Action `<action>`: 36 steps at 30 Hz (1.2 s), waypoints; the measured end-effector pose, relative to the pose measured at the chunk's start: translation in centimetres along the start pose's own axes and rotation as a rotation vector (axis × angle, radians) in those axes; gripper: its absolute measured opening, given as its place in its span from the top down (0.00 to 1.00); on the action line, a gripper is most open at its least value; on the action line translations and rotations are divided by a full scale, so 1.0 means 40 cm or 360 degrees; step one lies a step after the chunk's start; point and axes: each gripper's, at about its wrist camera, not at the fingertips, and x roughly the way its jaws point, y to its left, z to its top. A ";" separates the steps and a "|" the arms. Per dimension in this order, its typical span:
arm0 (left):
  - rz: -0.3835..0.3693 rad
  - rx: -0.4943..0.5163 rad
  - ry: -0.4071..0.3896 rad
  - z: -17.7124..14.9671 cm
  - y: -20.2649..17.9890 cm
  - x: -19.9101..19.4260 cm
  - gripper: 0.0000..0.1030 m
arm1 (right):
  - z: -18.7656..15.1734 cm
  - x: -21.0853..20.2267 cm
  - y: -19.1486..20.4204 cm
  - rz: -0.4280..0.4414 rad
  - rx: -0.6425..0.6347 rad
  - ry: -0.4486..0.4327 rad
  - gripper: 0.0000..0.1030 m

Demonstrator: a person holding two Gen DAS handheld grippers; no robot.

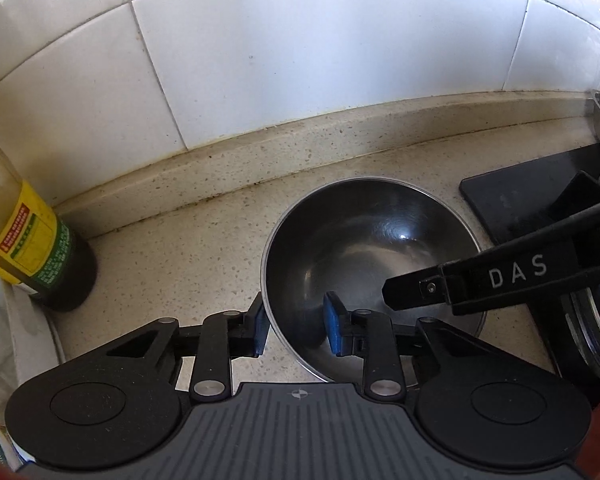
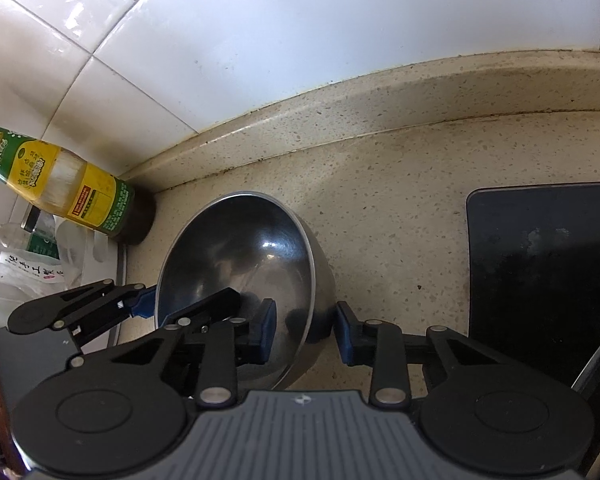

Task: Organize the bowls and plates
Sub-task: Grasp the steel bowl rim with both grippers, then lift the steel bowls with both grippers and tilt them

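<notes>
Bowl [image 1: 364, 264] first: one steel bowl stands upright on the speckled bench [image 1: 204, 248], near the tiled wall [image 1: 300, 60], between a yellow-labelled bottle [image 1: 28, 240] at my left and a black mat [image 1: 532, 196] at my right. Both my grippers are on it at once.

My left gripper [image 1: 298, 326] has its jaws spread, one blue pad outside the near-left rim and the other inside the bowl, so the wall of the bowl sits between them with a gap showing on either side (no pinch yet, as far as I can judge). My right gripper [image 2: 306, 330] straddles the opposite rim the same way, jaws apart, one pad inside and one outside the steel wall, neither clearly pressing. In the left wrist view its finger reaches in over the bowl from the right.

As for progress, I judge the work barely begun here: this bowl sits alone on the bench, not stacked or racked, and I see no plates or other bowls in either view. What is left, I think, is to close on the rim, lift it, and carry it wherever the dishes belong, which these views do not show.
</notes>
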 end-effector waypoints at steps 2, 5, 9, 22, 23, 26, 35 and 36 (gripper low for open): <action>-0.0006 -0.0012 0.0007 0.001 0.004 0.000 0.65 | 0.000 -0.001 0.000 0.0009 0.0011 0.0000 0.70; 0.0002 -0.0015 -0.0002 0.001 0.004 -0.008 0.64 | -0.001 -0.010 0.004 0.0014 0.0003 -0.0009 0.70; 0.0009 -0.0016 -0.0035 0.006 0.006 -0.032 0.63 | 0.003 -0.030 0.015 0.0027 -0.0005 -0.0032 0.70; 0.0044 -0.0013 -0.0214 0.011 0.003 -0.191 0.59 | -0.035 -0.187 0.116 0.0043 -0.0104 -0.0172 0.70; 0.0044 -0.0012 -0.0236 0.009 0.003 -0.211 0.59 | -0.042 -0.203 0.126 0.0043 -0.0115 -0.0185 0.70; 0.0049 -0.0008 -0.0290 -0.003 -0.002 -0.262 0.58 | -0.061 -0.249 0.154 0.0040 -0.0141 -0.0228 0.70; 0.0059 0.0010 -0.0413 -0.054 -0.019 -0.394 0.57 | -0.142 -0.342 0.224 0.0034 -0.0206 -0.0281 0.70; 0.0058 0.0009 -0.0422 -0.062 -0.020 -0.405 0.56 | -0.150 -0.349 0.229 0.0037 -0.0211 -0.0283 0.70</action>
